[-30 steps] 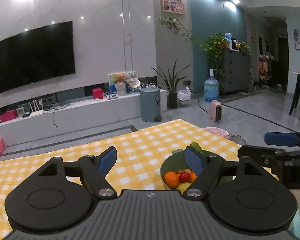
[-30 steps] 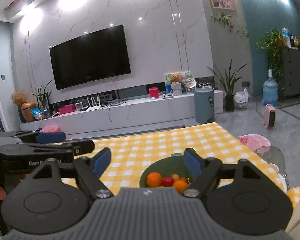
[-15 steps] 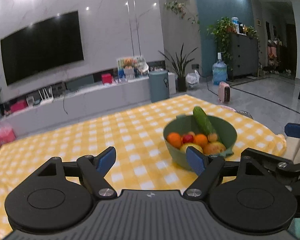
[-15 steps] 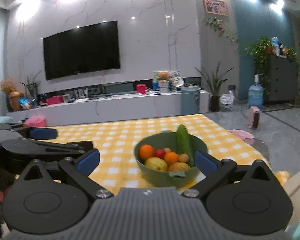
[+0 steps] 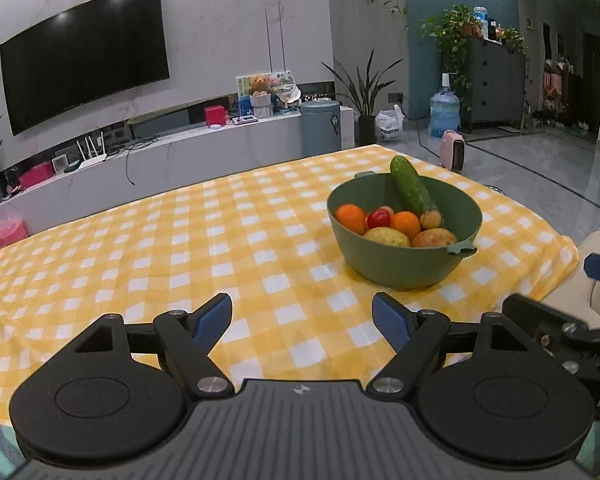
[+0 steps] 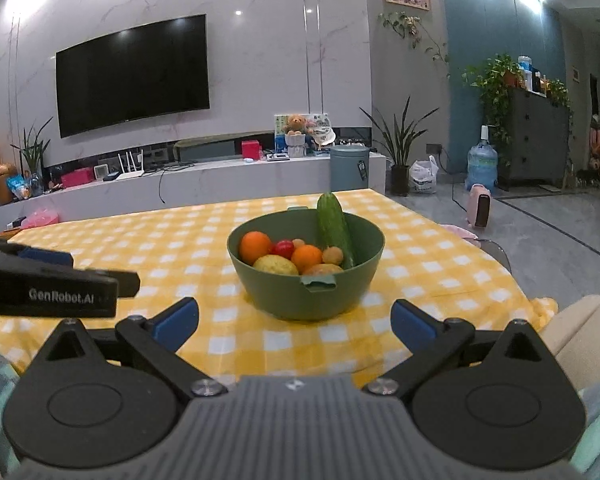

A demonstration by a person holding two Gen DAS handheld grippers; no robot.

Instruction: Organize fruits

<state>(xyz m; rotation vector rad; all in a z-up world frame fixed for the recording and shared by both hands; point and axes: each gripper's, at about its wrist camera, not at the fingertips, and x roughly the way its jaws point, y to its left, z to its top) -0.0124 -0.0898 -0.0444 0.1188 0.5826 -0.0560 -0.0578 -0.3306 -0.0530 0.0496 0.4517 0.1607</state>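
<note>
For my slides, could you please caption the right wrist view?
Open right gripper facing a green bowl of fruit and a cucumber on a yellow checked tablecloth.

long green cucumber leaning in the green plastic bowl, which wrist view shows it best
The right wrist view: the long green cucumber stands near the picture's centre, seen along its length, its tip above the rim of the green plastic bowl. The left wrist view shows the cucumber too, but off to the right and more slanted.
</note>
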